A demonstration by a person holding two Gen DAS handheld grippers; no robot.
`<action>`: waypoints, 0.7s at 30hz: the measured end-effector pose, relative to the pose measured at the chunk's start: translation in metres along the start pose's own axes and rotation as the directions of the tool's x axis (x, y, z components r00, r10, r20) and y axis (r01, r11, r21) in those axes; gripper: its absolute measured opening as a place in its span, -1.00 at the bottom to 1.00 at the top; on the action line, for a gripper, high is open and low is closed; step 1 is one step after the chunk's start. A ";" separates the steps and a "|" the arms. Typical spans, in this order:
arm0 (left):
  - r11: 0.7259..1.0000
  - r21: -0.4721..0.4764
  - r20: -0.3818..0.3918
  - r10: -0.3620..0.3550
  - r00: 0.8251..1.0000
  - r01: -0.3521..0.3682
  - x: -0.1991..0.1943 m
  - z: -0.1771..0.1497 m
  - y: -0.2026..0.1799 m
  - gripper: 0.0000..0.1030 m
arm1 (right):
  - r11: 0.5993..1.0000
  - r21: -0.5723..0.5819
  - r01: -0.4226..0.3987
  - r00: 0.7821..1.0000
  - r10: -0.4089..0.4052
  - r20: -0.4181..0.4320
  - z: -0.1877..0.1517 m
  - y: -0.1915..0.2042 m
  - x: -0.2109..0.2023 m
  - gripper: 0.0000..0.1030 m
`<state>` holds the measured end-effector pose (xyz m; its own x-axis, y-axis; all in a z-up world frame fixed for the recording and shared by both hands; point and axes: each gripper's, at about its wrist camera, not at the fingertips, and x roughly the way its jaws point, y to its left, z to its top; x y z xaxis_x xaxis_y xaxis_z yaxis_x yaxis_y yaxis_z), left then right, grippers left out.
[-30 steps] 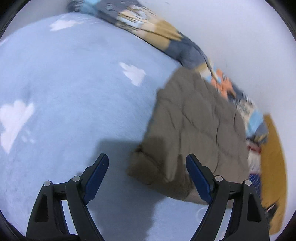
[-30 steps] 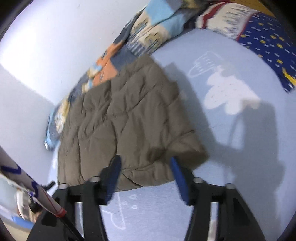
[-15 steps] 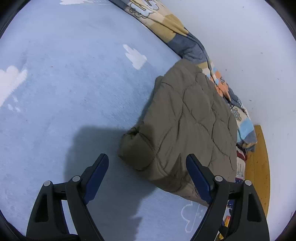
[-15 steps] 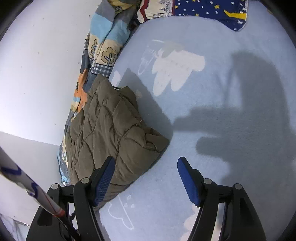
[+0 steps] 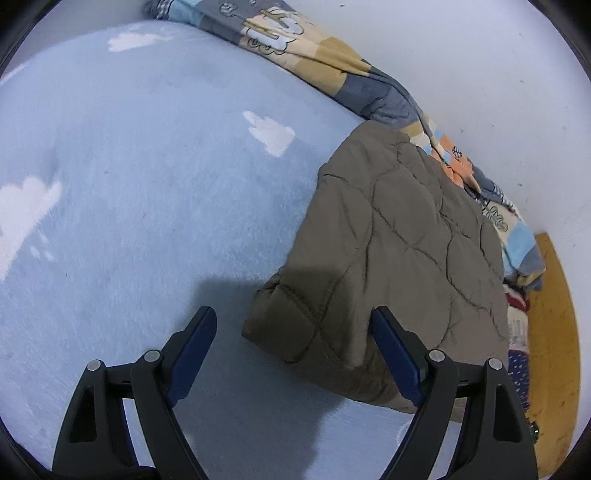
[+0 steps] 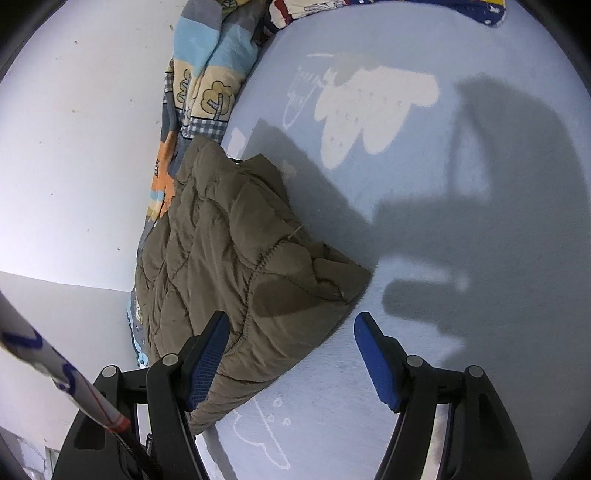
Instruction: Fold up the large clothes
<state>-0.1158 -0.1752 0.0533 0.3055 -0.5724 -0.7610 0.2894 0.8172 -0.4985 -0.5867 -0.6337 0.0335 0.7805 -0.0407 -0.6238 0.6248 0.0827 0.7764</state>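
The padded jacket (image 5: pixel 399 251) lies folded on the bed (image 5: pixel 147 184) against the wall. Both the left gripper (image 5: pixel 291 354) and right gripper (image 6: pixel 291 354) hover with jaws spread, empty (puffy filling may spring the fold open if pinched shallowly).

A: Where is the folded jacket (image 5: pixel 399 258)?

B: It lies on the bed sheet (image 5: pixel 147 177), at about three o'clock in the left camera view. Behind it, the quilt (image 5: pixel 317 55) runs along the wall (image 5: pixel 480 74), from twelve o'clock round to three.

A: And in the right camera view?

B: There the jacket (image 6: pixel 236 266) sits at about nine o'clock. The quilt (image 6: pixel 207 85) is behind it at eleven. A pillow (image 6: pixel 480 9) lies at one o'clock.
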 end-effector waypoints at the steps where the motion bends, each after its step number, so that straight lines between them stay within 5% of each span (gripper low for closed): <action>1: 1.000 0.002 0.004 0.005 1.000 -0.005 0.000 -0.001 0.000 0.66 | 1.000 0.008 -0.008 1.000 0.008 0.004 0.000 -0.002 0.001 0.45; 21: 0.995 -0.084 0.027 -0.047 0.999 0.049 0.007 -0.003 0.004 0.66 | 0.999 0.036 0.005 1.000 -0.006 0.029 -0.001 0.001 0.029 0.54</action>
<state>-0.1152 -0.1759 0.0447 0.3157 -0.6117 -0.7254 0.2266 0.7910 -0.5683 -0.5632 -0.6338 0.0164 0.7771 -0.0698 -0.6255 0.6289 0.0465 0.7761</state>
